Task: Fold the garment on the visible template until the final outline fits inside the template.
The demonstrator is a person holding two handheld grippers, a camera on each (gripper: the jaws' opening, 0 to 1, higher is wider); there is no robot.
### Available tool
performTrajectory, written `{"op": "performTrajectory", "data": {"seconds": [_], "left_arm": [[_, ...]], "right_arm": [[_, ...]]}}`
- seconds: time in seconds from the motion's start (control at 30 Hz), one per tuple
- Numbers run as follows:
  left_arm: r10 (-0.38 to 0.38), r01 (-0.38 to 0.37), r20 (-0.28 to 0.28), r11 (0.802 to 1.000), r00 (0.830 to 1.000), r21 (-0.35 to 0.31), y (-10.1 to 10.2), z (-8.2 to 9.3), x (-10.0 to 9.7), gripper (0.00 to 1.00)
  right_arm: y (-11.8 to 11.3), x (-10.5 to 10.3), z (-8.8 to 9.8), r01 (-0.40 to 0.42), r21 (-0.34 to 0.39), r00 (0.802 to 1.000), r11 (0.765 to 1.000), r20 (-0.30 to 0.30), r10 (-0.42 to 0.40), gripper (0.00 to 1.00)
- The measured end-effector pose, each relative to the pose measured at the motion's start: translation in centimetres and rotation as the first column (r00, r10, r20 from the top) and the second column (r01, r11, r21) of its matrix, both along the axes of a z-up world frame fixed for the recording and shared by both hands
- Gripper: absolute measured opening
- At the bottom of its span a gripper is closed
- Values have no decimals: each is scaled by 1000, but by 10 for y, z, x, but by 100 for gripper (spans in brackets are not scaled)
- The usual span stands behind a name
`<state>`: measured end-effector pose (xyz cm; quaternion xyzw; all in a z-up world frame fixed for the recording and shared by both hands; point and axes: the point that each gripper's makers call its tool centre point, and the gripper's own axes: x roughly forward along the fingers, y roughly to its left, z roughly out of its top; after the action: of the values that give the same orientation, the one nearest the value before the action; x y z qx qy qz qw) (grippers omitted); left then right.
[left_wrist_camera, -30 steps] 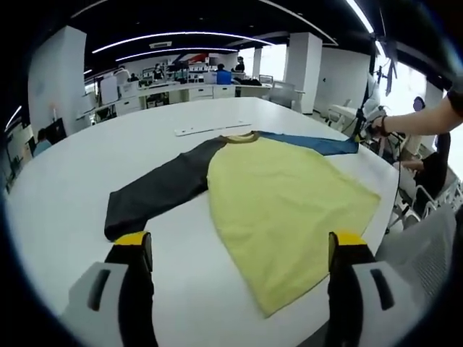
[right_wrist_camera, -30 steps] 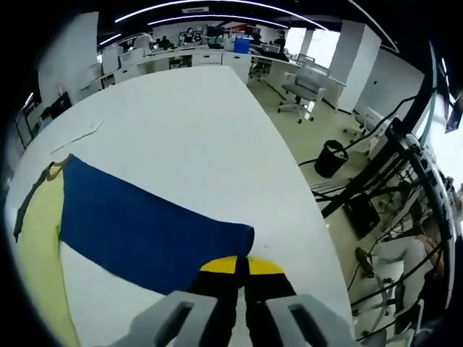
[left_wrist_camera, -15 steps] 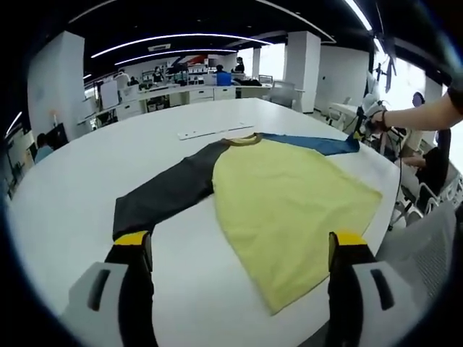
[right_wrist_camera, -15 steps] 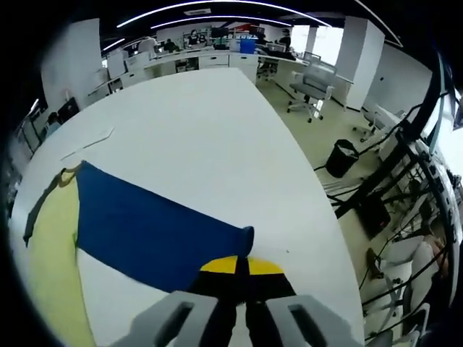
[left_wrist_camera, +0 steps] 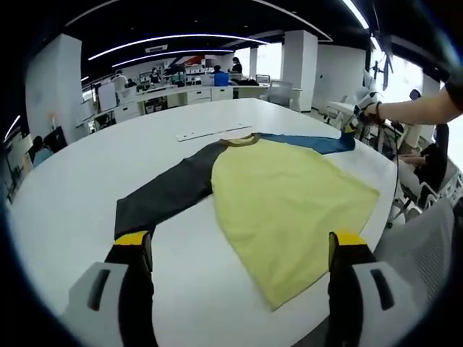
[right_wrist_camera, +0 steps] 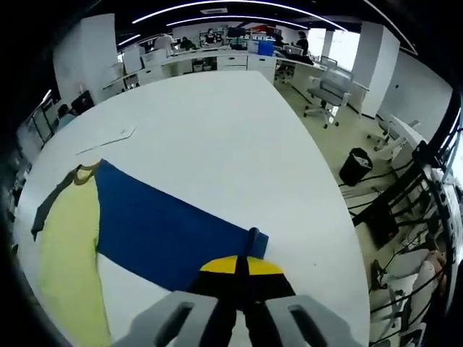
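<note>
On the round white table (left_wrist_camera: 65, 195) the yellow-bodied shirt with one dark grey and one blue sleeve (left_wrist_camera: 282, 195) lies flat; right gripper (right_wrist_camera: 242, 266) pinches the blue cuff (right_wrist_camera: 252, 238), likely to fold it inward; left gripper (left_wrist_camera: 239, 249), jaws spread, hovers near the grey cuff.

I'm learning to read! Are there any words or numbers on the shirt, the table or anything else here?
No words or numbers can be read here.
Shirt: plain yellow body, dark sleeve, blue sleeve; no print shows.
White strip on the table: any marks are too small to read.
Far desks and walls: too blurred to read.
</note>
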<state>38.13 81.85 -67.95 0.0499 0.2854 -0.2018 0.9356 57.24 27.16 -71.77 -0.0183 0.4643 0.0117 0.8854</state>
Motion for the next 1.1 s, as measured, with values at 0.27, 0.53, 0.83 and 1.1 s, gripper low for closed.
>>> {"op": "performTrajectory", "data": {"seconds": [0.27,0.53,0.83,1.1], "left_arm": [[-2,2,-13,1000,1000,6,3,-2,-5,99],[-17,16,-20,1000,1000,-8,0,2,-7,99],[-29,29,-13,1000,999,-7,-2,4,-7,99],[-27,27,-19,1000,999,-3,1,3,-10,99]], "right_arm": [[26,14,7,-40,41,999,998,6,40,0],[51,23,12,-89,49,996,995,4,89,0],[85,36,19,-157,54,988,986,8,156,0],[108,42,20,-202,63,979,977,-2,202,0]]}}
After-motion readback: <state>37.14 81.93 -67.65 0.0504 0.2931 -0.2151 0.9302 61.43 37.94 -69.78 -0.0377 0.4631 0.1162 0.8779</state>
